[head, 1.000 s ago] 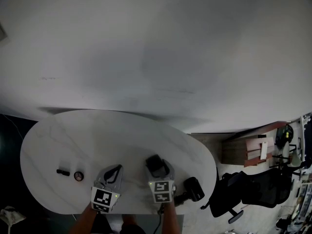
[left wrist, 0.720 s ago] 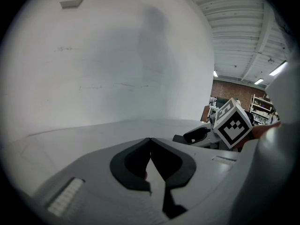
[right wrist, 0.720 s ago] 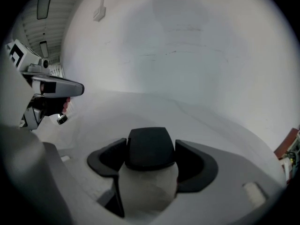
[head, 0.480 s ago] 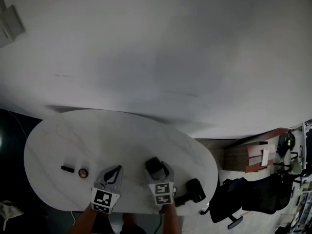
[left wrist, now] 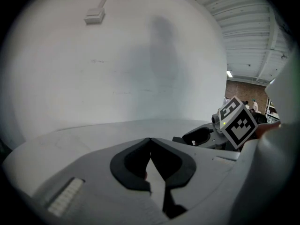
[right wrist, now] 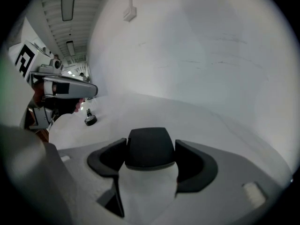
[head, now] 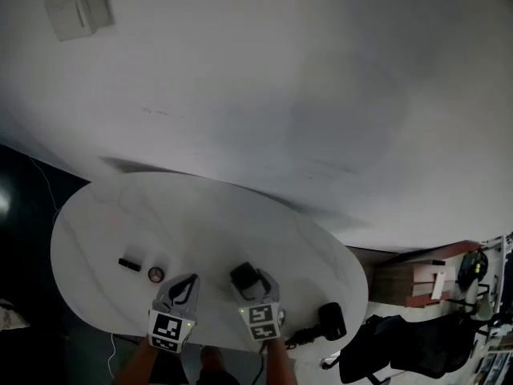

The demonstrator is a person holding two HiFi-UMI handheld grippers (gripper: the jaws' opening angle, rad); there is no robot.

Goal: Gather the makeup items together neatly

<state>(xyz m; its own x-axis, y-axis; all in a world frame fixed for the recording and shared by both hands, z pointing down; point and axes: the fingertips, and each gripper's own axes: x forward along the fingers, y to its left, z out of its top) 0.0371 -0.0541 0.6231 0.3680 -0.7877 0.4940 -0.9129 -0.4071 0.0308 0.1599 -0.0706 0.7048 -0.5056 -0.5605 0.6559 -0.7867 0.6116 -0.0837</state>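
The black makeup case (right wrist: pixel 149 147) is held tight between the jaws of my right gripper (head: pixel 250 282), over the near part of the white table (head: pixel 200 215). My left gripper (left wrist: pixel 150 144) has its jaws closed together on nothing. A small round pot (head: pixel 155 275) and a black tube (head: pixel 129 264) lie near each other on the table, to its left.

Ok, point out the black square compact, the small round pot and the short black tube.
black square compact (right wrist: pixel 149 147), right gripper view, its flat top.
small round pot (head: pixel 155 275), head view, its reddish lid.
short black tube (head: pixel 129 264), head view, its middle.
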